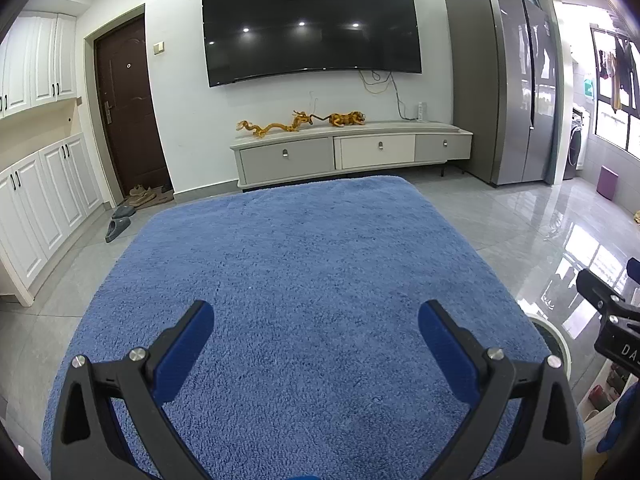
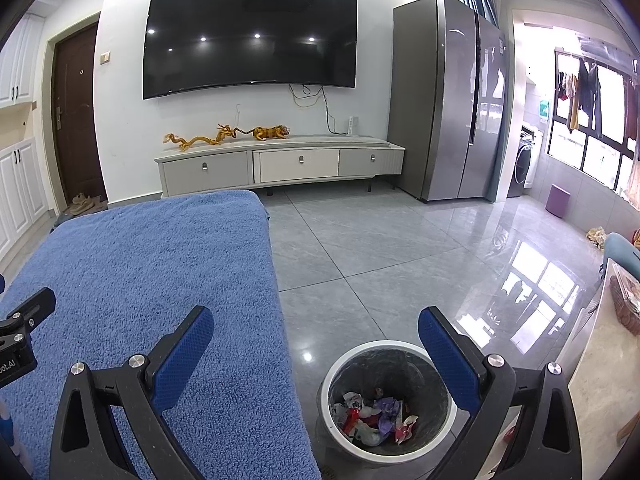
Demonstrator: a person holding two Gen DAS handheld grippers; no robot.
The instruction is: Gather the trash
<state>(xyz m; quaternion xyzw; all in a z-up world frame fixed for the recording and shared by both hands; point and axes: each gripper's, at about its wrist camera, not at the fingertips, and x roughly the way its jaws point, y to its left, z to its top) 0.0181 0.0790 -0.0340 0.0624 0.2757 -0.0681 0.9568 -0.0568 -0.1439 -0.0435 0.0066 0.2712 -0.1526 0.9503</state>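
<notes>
Below the right gripper (image 2: 316, 344), the trash bin (image 2: 352, 360) is standing upright on the grey tiled floor (image 2: 380, 248), just beside the right edge of the blue fluffy cover (image 2: 140, 264). Its round white rim is sitting between the two blue-padded fingers (image 2: 182, 354), nearer the right one, and its mouth is opening straight up toward the camera, so its long axis is running vertically. Crumpled trash (image 2: 374, 416) is lying at the bottom of the grey liner: red, white and purple wrappers heaped together with no single direction to them. The right gripper is spread wide and gripping nothing, hovering above the bin and the cover's edge.

Over the blue fluffy cover (image 1: 304, 280), the left gripper (image 1: 316, 344) is likewise splayed wide with nothing between its pads, and the surface beneath it is showing only pile. In the left wrist view, a sliver of the bin's white rim (image 1: 554, 330) is peeking past the cover's right edge, with part of the right gripper's black body above it.

Beyond the far edge of the cover, a wall-mounted television (image 2: 250, 36) is hanging above a low TV cabinet (image 2: 280, 164) carrying two golden figurines (image 2: 228, 134), and a grey refrigerator (image 2: 448, 96) is standing to the right.
</notes>
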